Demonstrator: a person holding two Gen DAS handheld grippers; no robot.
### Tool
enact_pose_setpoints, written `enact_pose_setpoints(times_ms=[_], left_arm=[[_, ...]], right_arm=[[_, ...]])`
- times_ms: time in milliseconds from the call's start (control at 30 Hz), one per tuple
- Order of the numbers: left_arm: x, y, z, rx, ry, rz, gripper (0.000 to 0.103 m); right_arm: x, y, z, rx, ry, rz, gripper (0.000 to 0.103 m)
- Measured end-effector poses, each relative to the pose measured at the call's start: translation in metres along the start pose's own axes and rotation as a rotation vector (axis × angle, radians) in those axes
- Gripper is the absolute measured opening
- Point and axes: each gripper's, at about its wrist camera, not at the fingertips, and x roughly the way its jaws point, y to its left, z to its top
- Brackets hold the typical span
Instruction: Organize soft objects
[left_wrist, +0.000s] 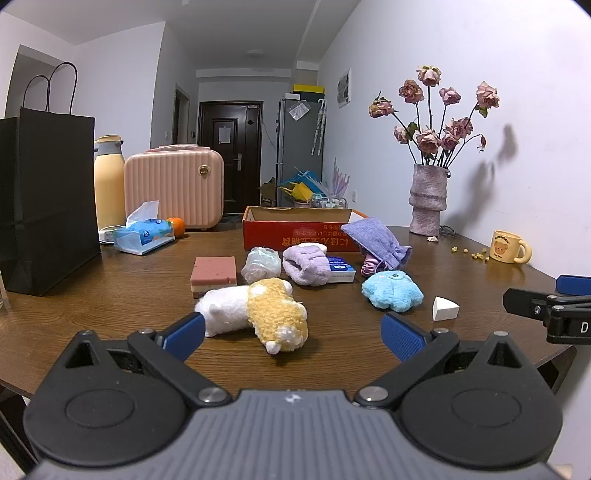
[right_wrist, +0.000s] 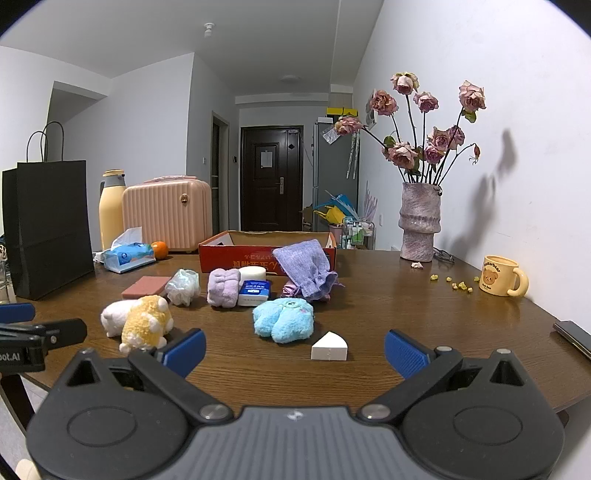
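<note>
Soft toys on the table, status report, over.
Both tongs, left and right, open, empty. Soft toys loose before red box. Nothing blocking.

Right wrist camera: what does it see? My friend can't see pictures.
Soft toys lie on a wooden table: a blue plush, a yellow-and-white plush and a purple pouch in front of a red box. The right gripper waits with jaws wide open, holding nothing.

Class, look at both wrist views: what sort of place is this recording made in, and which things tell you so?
Most likely a lived-in flat or small home, not a lab. A wooden table holds a vase of dried roses and a bear mug, and behind it a hallway leads to a dark front door beside a fridge.
</note>
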Motion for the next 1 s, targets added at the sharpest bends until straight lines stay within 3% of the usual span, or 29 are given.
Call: enact_pose_setpoints(times_ms=[1000], left_arm=[[0.0026, -0.0017, -0.0003, -0.001, 0.001, 0.002, 0.103]], right_arm=[[-0.0003, 0.0008, -0.001, -0.003, 0.001, 0.003, 0.103]])
